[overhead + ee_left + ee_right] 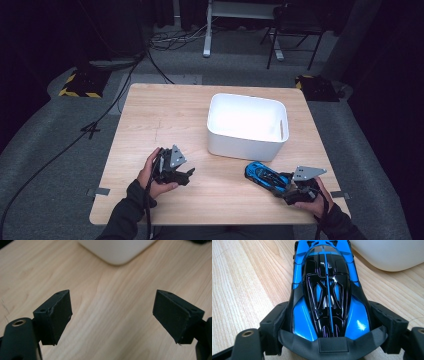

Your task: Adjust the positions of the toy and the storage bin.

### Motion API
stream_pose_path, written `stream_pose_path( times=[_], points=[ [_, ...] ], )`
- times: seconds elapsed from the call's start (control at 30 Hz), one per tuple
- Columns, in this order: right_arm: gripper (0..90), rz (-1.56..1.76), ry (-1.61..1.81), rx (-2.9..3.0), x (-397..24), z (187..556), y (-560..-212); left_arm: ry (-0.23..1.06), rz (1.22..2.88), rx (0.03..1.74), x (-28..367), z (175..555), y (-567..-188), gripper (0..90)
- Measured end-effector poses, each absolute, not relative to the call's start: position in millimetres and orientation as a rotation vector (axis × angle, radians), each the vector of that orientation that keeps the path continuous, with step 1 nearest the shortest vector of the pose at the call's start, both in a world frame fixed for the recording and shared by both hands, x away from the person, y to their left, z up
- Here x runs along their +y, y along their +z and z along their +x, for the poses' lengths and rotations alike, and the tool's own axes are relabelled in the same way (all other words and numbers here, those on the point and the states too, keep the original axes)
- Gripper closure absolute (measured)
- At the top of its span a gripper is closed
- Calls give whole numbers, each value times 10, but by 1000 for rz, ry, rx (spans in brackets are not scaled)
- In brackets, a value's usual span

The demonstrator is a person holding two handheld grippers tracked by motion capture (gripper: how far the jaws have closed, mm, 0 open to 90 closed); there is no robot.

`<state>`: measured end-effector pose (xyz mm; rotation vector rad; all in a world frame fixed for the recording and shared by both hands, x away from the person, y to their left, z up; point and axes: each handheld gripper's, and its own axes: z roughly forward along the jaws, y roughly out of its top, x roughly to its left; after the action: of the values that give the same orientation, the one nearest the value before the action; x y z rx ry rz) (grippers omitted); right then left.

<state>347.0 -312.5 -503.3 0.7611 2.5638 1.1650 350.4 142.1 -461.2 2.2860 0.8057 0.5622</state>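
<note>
The right gripper (329,325) is clamping the blue toy car (327,290) at its rear, w/ the car sitting on the table (165,115) just in front of the white bin (247,125). The left gripper (112,315) is hovering w/ jaws wide apart, nothing between them.

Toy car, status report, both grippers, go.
Right gripper shut on blue toy car, car on table near white bin. Left gripper open, holding nothing, over bare wood. Bin looks empty; nothing between car and bin.
</note>
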Motion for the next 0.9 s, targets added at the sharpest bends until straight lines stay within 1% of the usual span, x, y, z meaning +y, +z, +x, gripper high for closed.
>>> stream_pose_path(
  times=[0.07, 0.2, 0.4, 0.57, 0.63, 0.9],
  points=[
    [236, 762, 1160, 2563, -3123, 3466, -5032, 572, 2321, 805, 1467, 3449, -4688, 163],
    [228, 771, 1151, 2557, -3120, 3461, -5032, 550, 2325, 846, 1597, 3383, -4794, 162],
    [228, 774, 1152, 2552, -3118, 3462, -5034, 492, 2313, 935, 1782, 3388, -4940, 162],
    [232, 775, 1146, 2549, -3115, 3456, -5034, 451, 2259, 982, 1856, 3410, -4975, 157],
    [235, 776, 1151, 2551, -3116, 3456, -5034, 364, 2203, 1011, 1890, 3438, -5024, 157],
    [243, 765, 1157, 2556, -3127, 3451, -5032, 368, 2210, 1012, 1873, 3487, -5023, 126]
  ],
)
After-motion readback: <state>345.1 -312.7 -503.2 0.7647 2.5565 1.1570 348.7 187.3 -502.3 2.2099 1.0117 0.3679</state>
